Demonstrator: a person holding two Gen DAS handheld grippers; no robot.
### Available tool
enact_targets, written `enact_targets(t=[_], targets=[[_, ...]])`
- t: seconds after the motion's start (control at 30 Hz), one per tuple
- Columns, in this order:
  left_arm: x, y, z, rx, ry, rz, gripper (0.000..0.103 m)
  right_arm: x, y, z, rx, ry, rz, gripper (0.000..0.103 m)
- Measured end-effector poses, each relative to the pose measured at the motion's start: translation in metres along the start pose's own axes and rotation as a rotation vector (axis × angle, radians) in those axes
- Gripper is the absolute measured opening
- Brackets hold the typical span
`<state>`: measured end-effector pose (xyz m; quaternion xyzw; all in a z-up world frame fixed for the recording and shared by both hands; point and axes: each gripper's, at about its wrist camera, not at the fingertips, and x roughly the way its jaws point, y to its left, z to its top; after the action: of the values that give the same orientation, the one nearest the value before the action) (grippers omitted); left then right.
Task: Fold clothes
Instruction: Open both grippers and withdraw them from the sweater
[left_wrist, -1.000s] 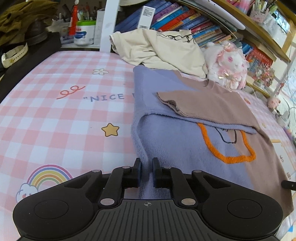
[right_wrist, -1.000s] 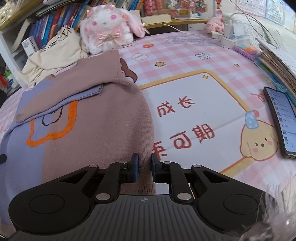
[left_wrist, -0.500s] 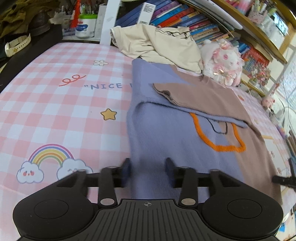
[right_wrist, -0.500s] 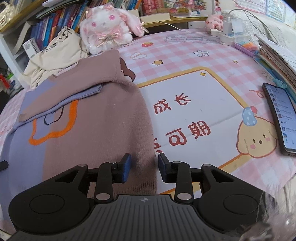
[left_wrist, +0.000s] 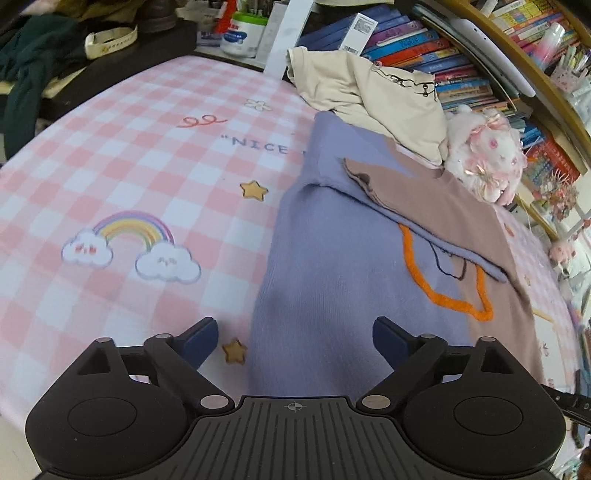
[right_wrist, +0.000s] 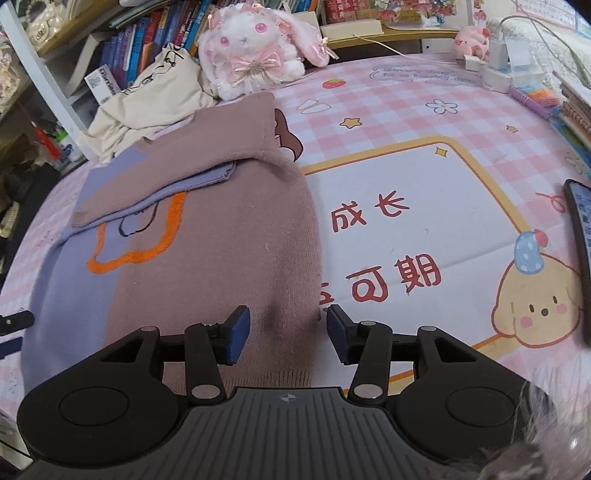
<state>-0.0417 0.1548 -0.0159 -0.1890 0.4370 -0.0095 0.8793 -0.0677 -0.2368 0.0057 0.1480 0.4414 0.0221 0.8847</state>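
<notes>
Sweater (left_wrist: 332, 280): lying flat on the pink checked bench (left_wrist: 155, 177), lavender half on the left, brown half on the right, both sleeves already crossing the chest.
Long axis: running from the hem nearest the cameras to the neckline at the far side — collar end pointing toward the cream garment (left_wrist: 373, 88) and the plush rabbit (right_wrist: 255, 51).
Left gripper (left_wrist: 291, 341): jaws opening, now standing wide apart; the lavender hem edge is lying between them, pads not pressing on it.
Right gripper (right_wrist: 286, 334): jaws opening, roughly half apart, straddling the brown hem edge (right_wrist: 258, 373) without pinching it.
Step in hand: releasing the hem corners — judged as a let-go after laying the cloth flat.
Doing it well: letting both sides go evenly so the hem is staying straight; lifting clear without dragging knit on the pads; for a next fold, taking both hem corners at matching spots and carrying them toward the collar along the long axis.
Risk: phone (right_wrist: 581, 254) sitting near the right edge.
</notes>
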Motion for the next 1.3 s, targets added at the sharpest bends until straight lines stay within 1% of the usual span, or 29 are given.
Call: enact_targets(t=[0.13, 0.27, 0.33, 0.4, 0.47, 0.53, 0.57, 0.73, 0.87, 0.97, 1.0, 1.07, 1.1, 1.13, 1.2, 1.27, 1.3], targets=[[-0.004, -0.007, -0.012, 0.029, -0.002, 0.018, 0.097, -0.001, 0.001, -0.004, -0.021, -0.010, 0.033, 0.058], [-0.007, -0.013, -0.019, 0.048, -0.005, 0.033, 0.099, -0.005, -0.004, -0.009, 0.006, -0.032, 0.071, 0.063], [-0.007, -0.015, -0.021, 0.059, -0.011, 0.042, 0.099, -0.007, -0.008, -0.012, 0.019, -0.040, 0.088, 0.076], [-0.007, -0.017, -0.022, 0.071, -0.012, 0.052, 0.099, -0.010, -0.011, -0.015, 0.030, -0.048, 0.098, 0.081], [-0.007, -0.019, -0.023, 0.071, -0.007, 0.065, 0.100, -0.011, -0.013, -0.017, 0.032, -0.049, 0.104, 0.083], [-0.006, -0.020, -0.025, 0.065, -0.009, 0.072, 0.103, -0.012, -0.014, -0.018, 0.029, -0.045, 0.112, 0.094], [-0.006, -0.021, -0.026, 0.064, -0.010, 0.074, 0.103, -0.012, -0.014, -0.019, 0.025, -0.040, 0.116, 0.102], [-0.007, -0.026, -0.030, 0.071, -0.007, 0.101, 0.103, -0.013, -0.012, -0.020, -0.011, -0.028, 0.120, 0.103], [-0.009, -0.025, -0.033, 0.072, 0.001, 0.101, 0.103, -0.015, -0.015, -0.021, -0.017, -0.022, 0.138, 0.103], [-0.012, -0.023, -0.034, 0.056, 0.010, 0.084, 0.103, -0.016, -0.019, -0.019, -0.007, -0.006, 0.156, 0.103], [-0.014, -0.021, -0.034, 0.038, 0.010, 0.075, 0.102, -0.016, -0.020, -0.019, -0.003, -0.001, 0.160, 0.102], [-0.016, -0.018, -0.034, 0.006, 0.007, 0.058, 0.101, -0.017, -0.021, -0.018, 0.008, 0.003, 0.162, 0.095], [-0.017, -0.017, -0.034, -0.004, 0.006, 0.048, 0.101, -0.018, -0.022, -0.018, 0.009, 0.002, 0.163, 0.082], [-0.018, -0.017, -0.035, -0.006, 0.005, 0.041, 0.098, -0.018, -0.022, -0.018, 0.009, 0.003, 0.163, 0.066], [-0.019, -0.017, -0.035, -0.004, 0.005, 0.027, 0.090, -0.018, -0.021, -0.018, 0.007, 0.010, 0.161, 0.051], [-0.020, -0.017, -0.034, -0.002, 0.002, 0.033, 0.075, -0.018, -0.022, -0.018, 0.013, 0.019, 0.167, 0.044], [-0.021, -0.017, -0.035, -0.001, -0.001, 0.043, 0.069, -0.017, -0.022, -0.018, 0.024, 0.028, 0.177, 0.033]])
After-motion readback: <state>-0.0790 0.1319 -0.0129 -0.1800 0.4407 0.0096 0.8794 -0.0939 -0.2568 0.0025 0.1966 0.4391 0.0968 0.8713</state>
